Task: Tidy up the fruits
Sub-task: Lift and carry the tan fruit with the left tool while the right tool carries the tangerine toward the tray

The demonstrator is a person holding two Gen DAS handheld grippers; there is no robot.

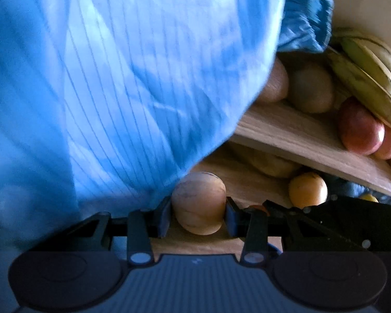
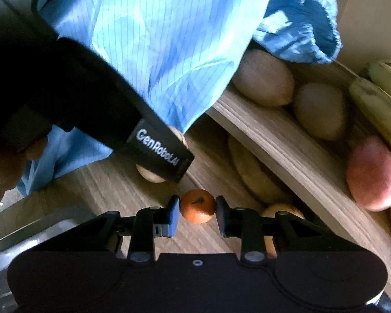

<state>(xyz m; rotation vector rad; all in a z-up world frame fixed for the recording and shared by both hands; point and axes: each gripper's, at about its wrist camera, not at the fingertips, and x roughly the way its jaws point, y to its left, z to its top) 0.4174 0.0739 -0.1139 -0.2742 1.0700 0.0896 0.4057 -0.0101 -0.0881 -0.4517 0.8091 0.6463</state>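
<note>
The right tool (image 2: 197, 210) gripped a small orange fruit (image 2: 197, 209) just above the surface (image 2: 96, 185); the left tool (image 1: 198, 215) gripped a tan fruit (image 1: 199, 202). The wooden tray (image 2: 273, 140), holding fruits, lay farther off to the right.

The sleeve (image 1: 122, 78) is thin blue cloth with fine stripes. The counter (image 2: 112, 187) and the tray wall (image 2: 281, 143) show matt wood grain. The mandarin (image 2: 197, 206) has glossy orange peel. The right gripper (image 2: 197, 210) looks like matt black plastic.
</note>
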